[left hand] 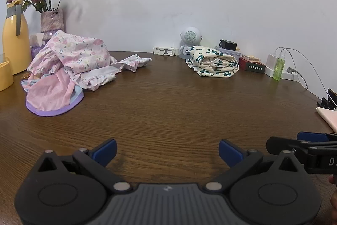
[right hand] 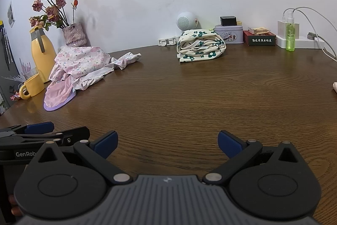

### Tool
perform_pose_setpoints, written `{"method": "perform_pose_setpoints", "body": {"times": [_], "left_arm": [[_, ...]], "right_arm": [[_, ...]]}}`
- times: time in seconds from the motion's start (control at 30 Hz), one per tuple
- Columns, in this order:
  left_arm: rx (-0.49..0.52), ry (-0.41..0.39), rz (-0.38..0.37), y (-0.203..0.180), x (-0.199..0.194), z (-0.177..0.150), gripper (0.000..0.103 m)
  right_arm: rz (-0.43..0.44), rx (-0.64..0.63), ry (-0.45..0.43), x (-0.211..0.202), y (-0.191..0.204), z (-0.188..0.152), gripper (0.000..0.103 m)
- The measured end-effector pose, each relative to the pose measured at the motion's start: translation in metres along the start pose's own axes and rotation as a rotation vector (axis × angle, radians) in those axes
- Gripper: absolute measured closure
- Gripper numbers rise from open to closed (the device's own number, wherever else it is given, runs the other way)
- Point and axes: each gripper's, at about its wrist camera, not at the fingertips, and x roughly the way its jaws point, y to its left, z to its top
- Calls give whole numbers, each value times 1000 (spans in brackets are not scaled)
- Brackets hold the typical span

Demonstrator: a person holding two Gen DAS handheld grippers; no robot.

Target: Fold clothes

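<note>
Both grippers, left and right, fingers wide and empty over bare table; pink clothes pile far-left, folded floral garment at back.

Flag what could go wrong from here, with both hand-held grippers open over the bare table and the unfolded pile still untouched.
1. The pink floral pile lies against the yellow jug, the flower vase and the yellow mug; dragging a garment out could tip one.
2. Several garments overlap there, so one pinch may lift more than one.
3. The left hand-held gripper and right hand-held gripper sit close together and could collide.
</note>
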Motion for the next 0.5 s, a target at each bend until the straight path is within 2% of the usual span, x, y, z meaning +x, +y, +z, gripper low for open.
{"method": "perform_pose_setpoints", "body": {"times": [0.5], "left_arm": [[-1, 3, 2, 3, 1, -1, 0]], "right_arm": [[0, 2, 2, -1, 2, -1, 0]]}}
